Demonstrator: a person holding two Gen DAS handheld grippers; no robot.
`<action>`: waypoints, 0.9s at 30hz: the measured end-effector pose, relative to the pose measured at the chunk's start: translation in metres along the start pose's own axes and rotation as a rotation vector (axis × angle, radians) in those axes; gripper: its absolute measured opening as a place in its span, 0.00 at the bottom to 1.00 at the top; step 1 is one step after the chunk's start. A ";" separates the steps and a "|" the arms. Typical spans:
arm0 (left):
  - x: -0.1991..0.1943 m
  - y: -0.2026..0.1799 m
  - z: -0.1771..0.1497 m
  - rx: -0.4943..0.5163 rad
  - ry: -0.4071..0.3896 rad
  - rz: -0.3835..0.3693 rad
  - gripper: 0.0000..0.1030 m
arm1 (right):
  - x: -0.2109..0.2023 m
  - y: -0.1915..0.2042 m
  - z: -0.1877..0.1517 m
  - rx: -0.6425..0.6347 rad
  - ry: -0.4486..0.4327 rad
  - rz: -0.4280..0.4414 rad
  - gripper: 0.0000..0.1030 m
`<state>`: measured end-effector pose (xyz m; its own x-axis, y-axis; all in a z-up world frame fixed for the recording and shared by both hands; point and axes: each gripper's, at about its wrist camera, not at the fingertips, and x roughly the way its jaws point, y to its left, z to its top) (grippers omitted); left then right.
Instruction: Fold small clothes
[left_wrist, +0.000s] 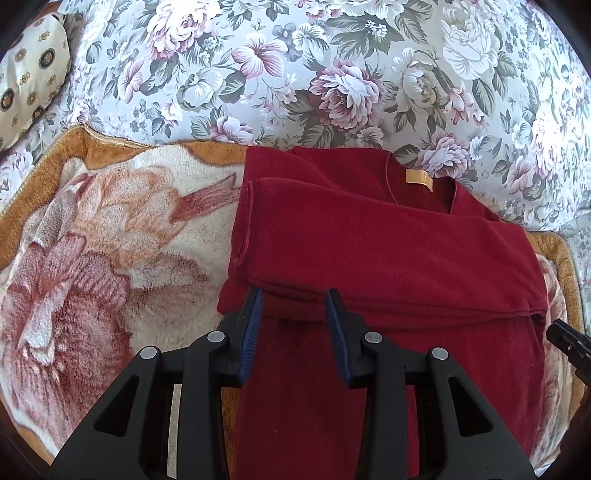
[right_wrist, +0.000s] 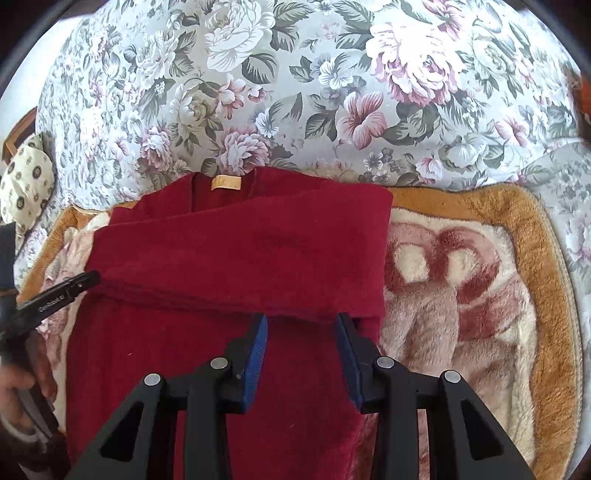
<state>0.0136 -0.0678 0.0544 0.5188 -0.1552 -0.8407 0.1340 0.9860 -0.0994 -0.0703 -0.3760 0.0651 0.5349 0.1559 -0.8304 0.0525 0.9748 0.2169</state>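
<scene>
A dark red knit top (left_wrist: 388, 251) lies on a fleece blanket, its sleeves folded across the chest and its collar with a yellow label (left_wrist: 418, 180) at the far side. My left gripper (left_wrist: 295, 295) is open and empty, its tips over the near left part of the top at the folded sleeve's edge. In the right wrist view the same top (right_wrist: 236, 251) shows, with the label (right_wrist: 226, 183) at the back. My right gripper (right_wrist: 302, 319) is open and empty over the near right part of the top. Each gripper's tip shows at the other view's edge.
The top rests on a tan and pink fleece blanket (left_wrist: 110, 240), also seen in the right wrist view (right_wrist: 461, 277). Beyond it spreads a floral bedspread (left_wrist: 295, 74). A cream patterned pillow (left_wrist: 29, 81) lies at the far left.
</scene>
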 end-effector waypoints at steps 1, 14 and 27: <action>-0.005 0.000 -0.003 0.002 -0.005 -0.001 0.33 | -0.003 -0.001 -0.005 0.010 0.009 0.014 0.35; -0.082 0.000 -0.074 0.046 0.001 -0.019 0.33 | -0.066 0.012 -0.094 0.015 0.063 0.067 0.39; -0.134 0.033 -0.161 0.011 0.058 -0.081 0.52 | -0.101 0.009 -0.179 0.030 0.144 0.097 0.44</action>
<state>-0.1872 -0.0044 0.0783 0.4560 -0.2303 -0.8597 0.1826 0.9696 -0.1630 -0.2751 -0.3544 0.0585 0.4126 0.2724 -0.8692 0.0329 0.9492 0.3131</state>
